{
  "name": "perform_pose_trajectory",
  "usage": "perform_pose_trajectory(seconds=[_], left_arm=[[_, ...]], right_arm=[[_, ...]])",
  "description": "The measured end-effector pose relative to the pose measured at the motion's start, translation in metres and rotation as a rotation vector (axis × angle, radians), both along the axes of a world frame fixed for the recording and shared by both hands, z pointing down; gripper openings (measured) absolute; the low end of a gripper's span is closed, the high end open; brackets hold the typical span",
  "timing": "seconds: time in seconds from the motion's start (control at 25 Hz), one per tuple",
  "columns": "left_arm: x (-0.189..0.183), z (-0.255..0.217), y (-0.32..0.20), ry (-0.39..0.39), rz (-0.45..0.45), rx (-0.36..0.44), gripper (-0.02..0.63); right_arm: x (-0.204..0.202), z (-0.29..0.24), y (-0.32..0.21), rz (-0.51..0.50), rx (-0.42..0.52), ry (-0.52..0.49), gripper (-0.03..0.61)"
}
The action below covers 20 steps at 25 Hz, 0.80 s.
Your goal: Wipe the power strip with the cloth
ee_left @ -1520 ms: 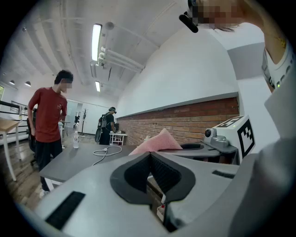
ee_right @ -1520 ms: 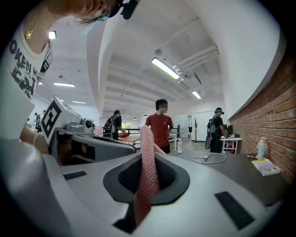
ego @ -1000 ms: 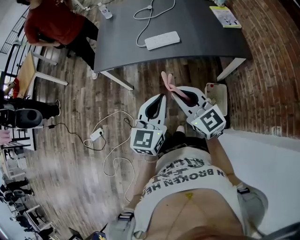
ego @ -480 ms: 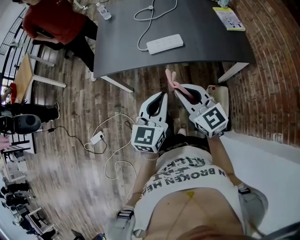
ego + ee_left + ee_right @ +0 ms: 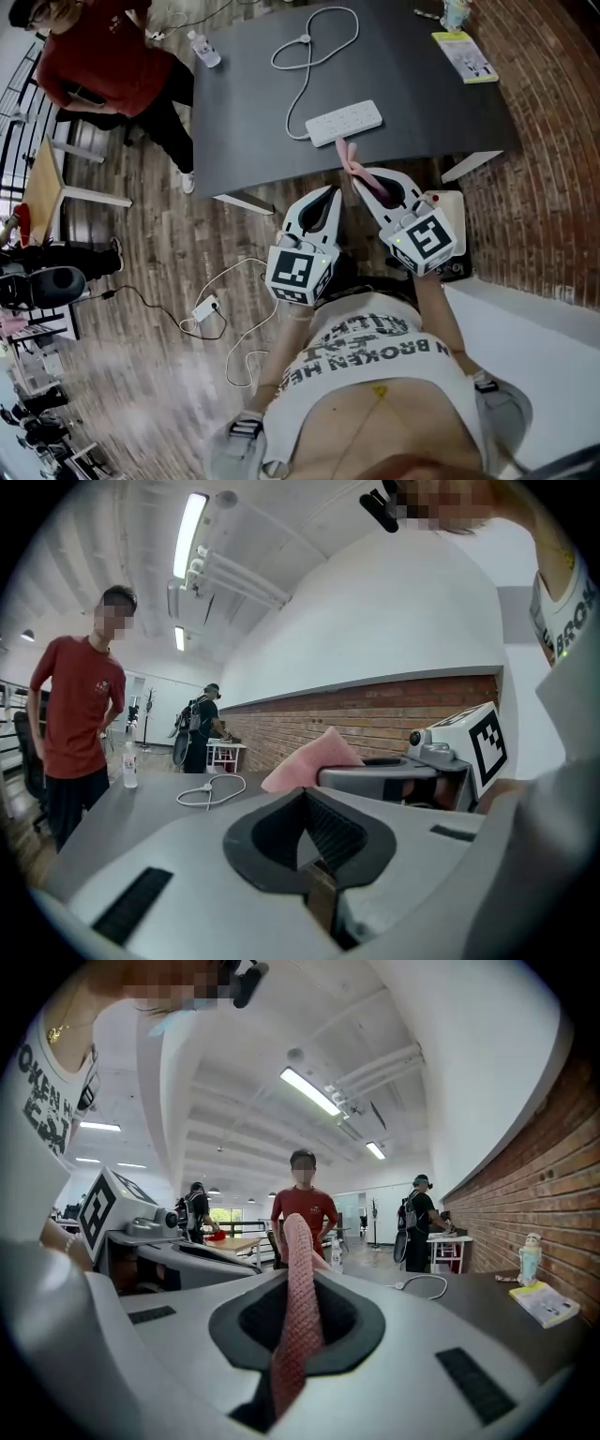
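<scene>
A white power strip (image 5: 344, 123) lies on the dark grey table (image 5: 441, 112), and its white cord (image 5: 314, 37) loops away behind it. My right gripper (image 5: 361, 178) is shut on a pink cloth (image 5: 349, 159), whose free end reaches the table's near edge just short of the strip. In the right gripper view the cloth (image 5: 298, 1307) runs up between the closed jaws. My left gripper (image 5: 330, 192) hovers beside it, below the table edge, shut and empty. From the left gripper view the jaws (image 5: 302, 791) meet with nothing between them, and the cloth (image 5: 314, 757) shows beyond.
A person in a red shirt (image 5: 94, 56) stands at the table's far left corner, near a water bottle (image 5: 208, 52). A yellow booklet (image 5: 466, 56) lies at the table's right end. A white box (image 5: 453, 208) sits by the brick wall. An adapter and cable (image 5: 208, 307) lie on the wood floor.
The table and power strip have come nearer to both grippers. The cloth's tip, earlier over the floor, now reaches the table's near edge by the strip. Both grippers stay closed.
</scene>
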<state>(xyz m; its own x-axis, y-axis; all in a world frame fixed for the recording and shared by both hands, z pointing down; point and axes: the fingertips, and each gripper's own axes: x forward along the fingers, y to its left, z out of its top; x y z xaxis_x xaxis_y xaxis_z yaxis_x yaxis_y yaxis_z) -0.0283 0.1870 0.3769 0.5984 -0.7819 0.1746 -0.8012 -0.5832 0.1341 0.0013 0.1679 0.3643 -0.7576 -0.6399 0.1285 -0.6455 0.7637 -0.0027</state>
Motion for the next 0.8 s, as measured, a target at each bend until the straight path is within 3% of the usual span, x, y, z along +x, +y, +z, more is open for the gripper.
perform_pose_trajectory(seconds=[0.48, 0.8], left_arm=[[-0.066, 0.016, -0.050, 0.003, -0.046, -0.025, 0.008], [-0.075, 0.029, -0.088, -0.007, -0.127, -0.050, 0.008]], right_arm=[[-0.076, 0.021, -0.054, -0.072, -0.046, 0.035, 0.017], [-0.085, 0.025, -0.099, -0.132, -0.056, 0.027, 0.017]])
